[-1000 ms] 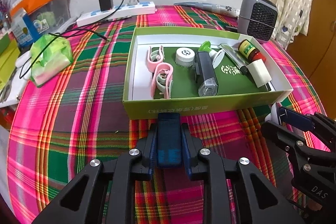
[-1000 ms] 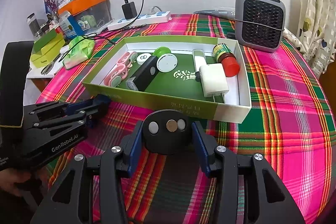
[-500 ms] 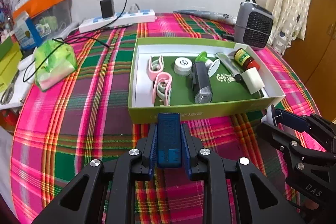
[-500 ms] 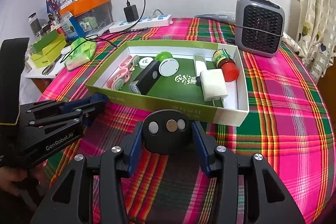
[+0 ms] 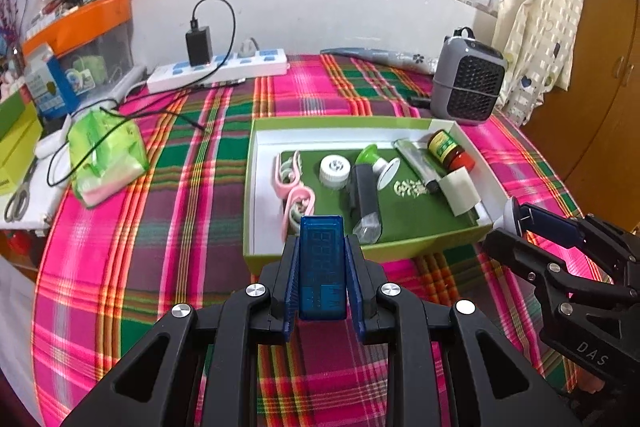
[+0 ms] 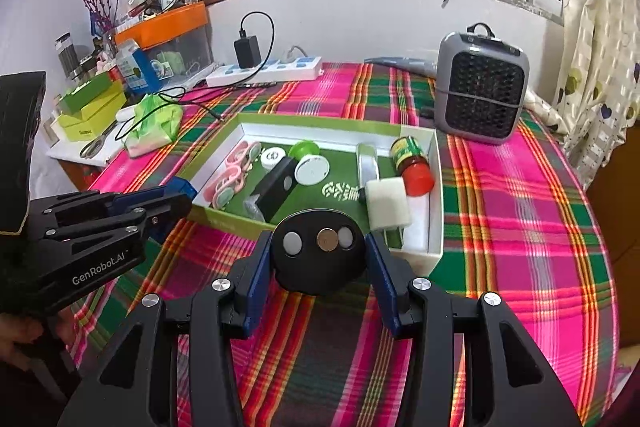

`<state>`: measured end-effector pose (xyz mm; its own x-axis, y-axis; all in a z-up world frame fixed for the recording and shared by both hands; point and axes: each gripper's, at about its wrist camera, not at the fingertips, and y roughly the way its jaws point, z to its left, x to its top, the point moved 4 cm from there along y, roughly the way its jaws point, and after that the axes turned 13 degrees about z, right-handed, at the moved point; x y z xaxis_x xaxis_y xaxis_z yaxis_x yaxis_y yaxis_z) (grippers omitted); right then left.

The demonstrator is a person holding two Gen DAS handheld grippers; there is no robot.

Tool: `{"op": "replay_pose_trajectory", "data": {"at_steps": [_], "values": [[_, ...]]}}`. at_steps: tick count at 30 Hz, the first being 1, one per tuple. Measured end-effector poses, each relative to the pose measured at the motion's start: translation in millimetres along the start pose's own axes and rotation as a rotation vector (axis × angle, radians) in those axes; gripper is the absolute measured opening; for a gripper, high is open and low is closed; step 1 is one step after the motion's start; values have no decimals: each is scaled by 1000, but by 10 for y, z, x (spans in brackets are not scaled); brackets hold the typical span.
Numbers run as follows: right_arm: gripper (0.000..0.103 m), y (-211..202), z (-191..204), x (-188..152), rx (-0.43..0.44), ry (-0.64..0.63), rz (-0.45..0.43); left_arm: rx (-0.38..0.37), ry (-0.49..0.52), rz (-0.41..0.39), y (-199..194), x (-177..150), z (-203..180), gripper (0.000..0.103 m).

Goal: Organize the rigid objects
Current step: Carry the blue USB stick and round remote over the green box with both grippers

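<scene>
Upright blue tester (image 5: pixel 322 267) pinched in left tool (image 5: pixel 322 289), long axis fwd toward box (image 5: pixel 360 253); right tool (image 6: pixel 319 269) clamping black disc (image 6: pixel 319 251).

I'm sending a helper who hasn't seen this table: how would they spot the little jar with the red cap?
Find the green box on the plaid cloth, in front of the grey heater. The jar lies on its side in the box's far corner nearest the heater, beside a white block. It alone has a red cap and a green-yellow label.

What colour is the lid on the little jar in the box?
Red, on the jar with the green label; the right wrist view shows it best.
</scene>
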<state>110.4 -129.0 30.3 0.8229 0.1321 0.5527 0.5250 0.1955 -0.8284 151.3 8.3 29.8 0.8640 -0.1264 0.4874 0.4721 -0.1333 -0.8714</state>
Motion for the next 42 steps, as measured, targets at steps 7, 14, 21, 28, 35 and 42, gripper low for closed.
{"op": "replay_pose_trajectory", "data": {"at_steps": [7, 14, 21, 28, 35, 42], "values": [[47, -21, -59, 162, -13, -4, -8, 4, 9, -16, 2, 184, -12, 21], [47, 94, -133, 320, -34, -6, 9, -31, 16, 0, 115, 343, -45, 21], [47, 280, -190, 396, -42, -5, 50, -42, 11, 11, 272, 458, -64, 21], [47, 465, -275, 459, -33, 12, 84, -50, 3, 33, 436, 514, -74, 21], [47, 641, -257, 511, -28, -5, 110, -50, 0, 49, 566, 559, -77, 21], [47, 667, -242, 544, -42, -31, 92, -52, -5, 65, 659, 562, -77, 21]]}}
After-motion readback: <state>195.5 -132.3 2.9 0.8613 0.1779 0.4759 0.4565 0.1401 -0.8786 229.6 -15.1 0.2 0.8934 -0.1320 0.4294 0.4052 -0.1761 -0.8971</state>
